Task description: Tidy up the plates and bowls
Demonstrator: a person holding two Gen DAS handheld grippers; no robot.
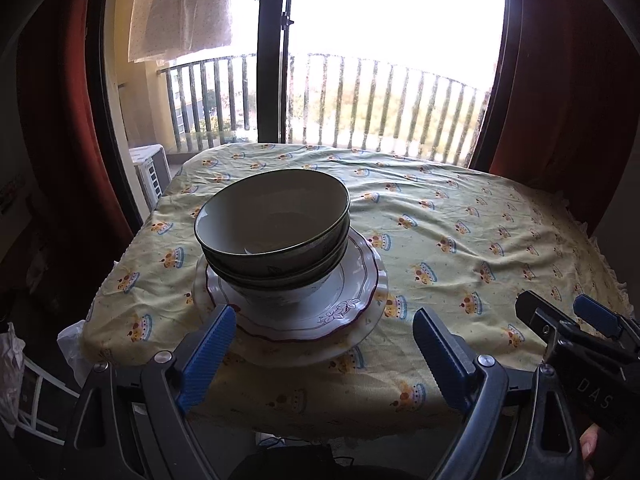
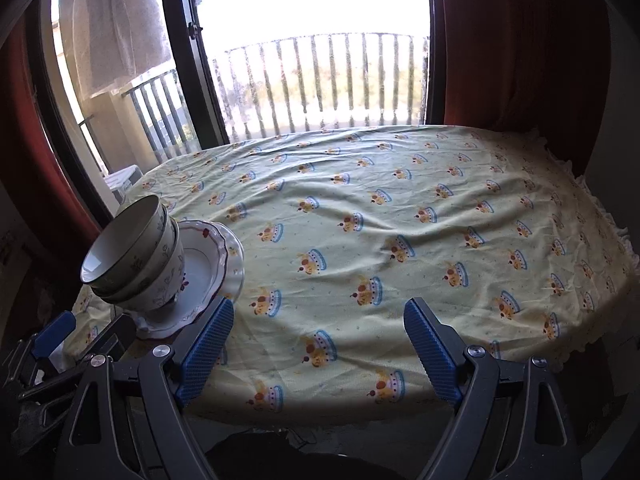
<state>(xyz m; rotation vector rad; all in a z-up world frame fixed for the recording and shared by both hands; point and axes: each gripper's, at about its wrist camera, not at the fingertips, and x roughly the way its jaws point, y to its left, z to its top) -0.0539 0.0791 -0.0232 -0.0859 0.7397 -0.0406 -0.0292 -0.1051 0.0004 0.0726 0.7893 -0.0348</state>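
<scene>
Stacked green-rimmed bowls (image 1: 276,232) sit on stacked white plates with a red scalloped rim (image 1: 352,300) at the table's near left. My left gripper (image 1: 324,340) is open and empty, just in front of the plates. My right gripper (image 2: 320,336) is open and empty over bare cloth to the right; it shows in the left wrist view (image 1: 560,316). The bowls (image 2: 132,248) and plates (image 2: 208,256) show at the left of the right wrist view, with the left gripper (image 2: 84,332) below them.
A yellow tablecloth with a crown print (image 1: 460,240) covers the table (image 2: 380,220). Behind stand a window with a balcony railing (image 1: 360,92) and red curtains (image 1: 568,80). White items (image 1: 16,380) lie on the floor at the left.
</scene>
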